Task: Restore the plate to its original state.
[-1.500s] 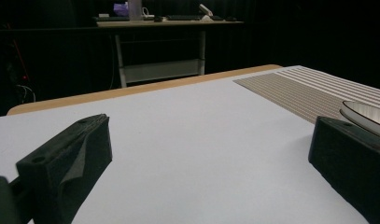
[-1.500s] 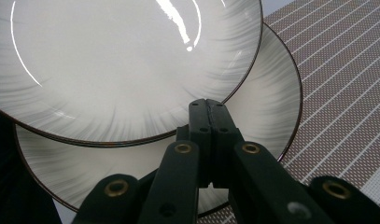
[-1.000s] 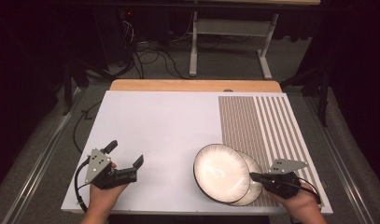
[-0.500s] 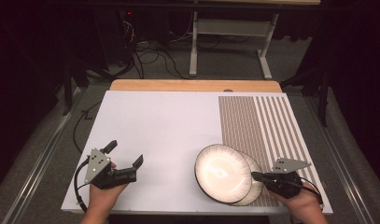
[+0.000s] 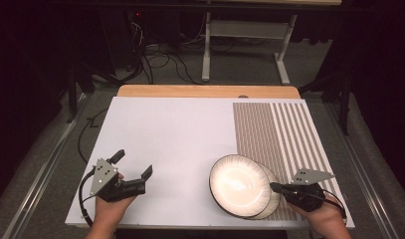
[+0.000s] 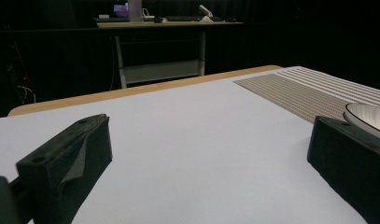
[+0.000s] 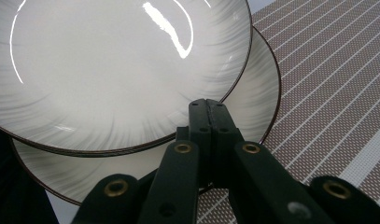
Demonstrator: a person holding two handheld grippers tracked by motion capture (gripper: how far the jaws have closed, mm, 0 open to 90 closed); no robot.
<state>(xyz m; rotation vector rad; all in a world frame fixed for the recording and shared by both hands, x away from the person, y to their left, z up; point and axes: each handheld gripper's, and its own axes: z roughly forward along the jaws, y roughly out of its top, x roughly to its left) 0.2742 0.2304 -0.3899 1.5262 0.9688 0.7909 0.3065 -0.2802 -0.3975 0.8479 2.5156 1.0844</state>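
Fingers [image 7: 211, 122] of the right gripper [image 5: 275, 187] pinch the upper glossy white dark-rimmed plate [image 5: 239, 184], tilted over a second matching plate [image 5: 273, 199].
Left gripper [image 5: 134, 168] rests wide apart on the white tabletop [image 5: 175, 134].

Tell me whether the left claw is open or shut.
Open. In the left gripper view its two black jaws stand far apart with bare white table between them, and the high view shows the left claw spread wide, holding nothing.

left hand-held gripper [image 5: 134, 170] sits low at the near left, jaws spread wide, gripped by the left hand [image 5: 109, 209]. right hand-held gripper [image 5: 272, 186] at near right, jaws pressed together, in the right hand [image 5: 323, 216].
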